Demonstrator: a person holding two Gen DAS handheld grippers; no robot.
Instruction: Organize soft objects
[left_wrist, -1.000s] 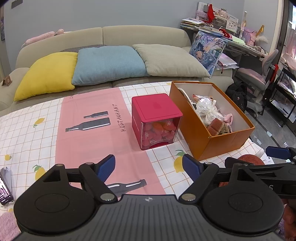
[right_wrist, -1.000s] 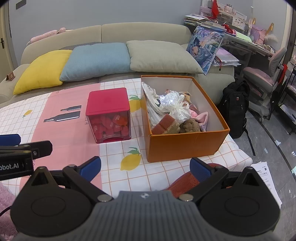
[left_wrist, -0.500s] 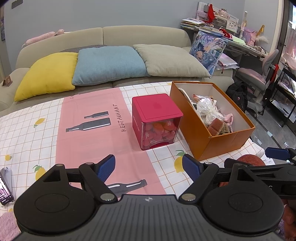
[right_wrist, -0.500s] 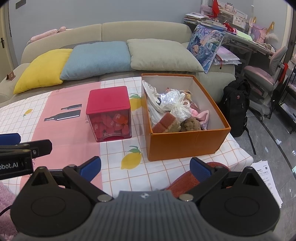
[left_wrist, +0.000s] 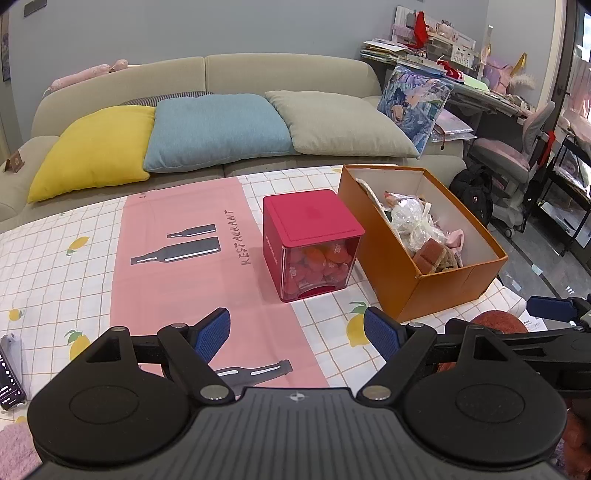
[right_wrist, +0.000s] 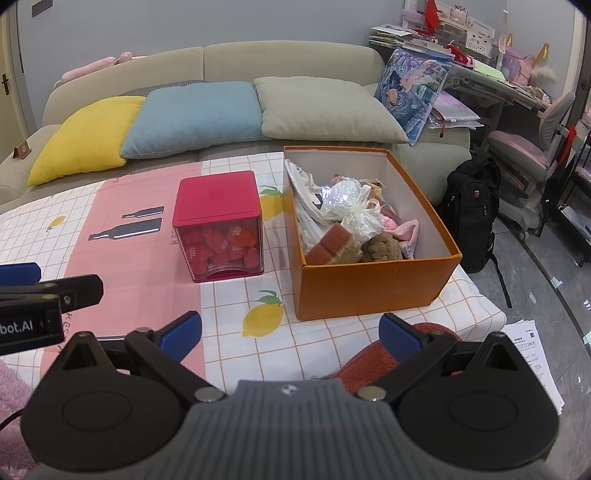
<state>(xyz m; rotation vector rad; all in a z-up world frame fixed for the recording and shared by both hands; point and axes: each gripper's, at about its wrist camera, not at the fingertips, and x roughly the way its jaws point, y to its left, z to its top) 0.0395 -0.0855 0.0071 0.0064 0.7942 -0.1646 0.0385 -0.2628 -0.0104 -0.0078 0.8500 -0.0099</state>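
An orange cardboard box (right_wrist: 373, 288) (left_wrist: 436, 291) stands on the table's right side, filled with soft things: a brown sponge (right_wrist: 328, 245), a brown plush (right_wrist: 382, 249), a pink cloth (right_wrist: 406, 230) and crinkled plastic bags (right_wrist: 343, 195). Left of it sits a red-lidded clear box (right_wrist: 219, 225) (left_wrist: 310, 240) of red pieces. My left gripper (left_wrist: 297, 334) is open over the pink stripe, holding nothing. My right gripper (right_wrist: 290, 334) is open near the table's front edge, with a rust-red fuzzy item (right_wrist: 373, 362) lying below its right finger.
A tablecloth (left_wrist: 74, 273) with lemons and a pink stripe covers the table. Behind is a sofa with yellow (left_wrist: 92, 147), blue (left_wrist: 218, 129) and beige (left_wrist: 340, 122) pillows. A phone (left_wrist: 9, 373) lies at the left edge. A black backpack (right_wrist: 472, 214) and a chair (right_wrist: 524, 147) stand right.
The right gripper has crept slightly forward toward the orange box. The left gripper has barely moved. Both stay open.
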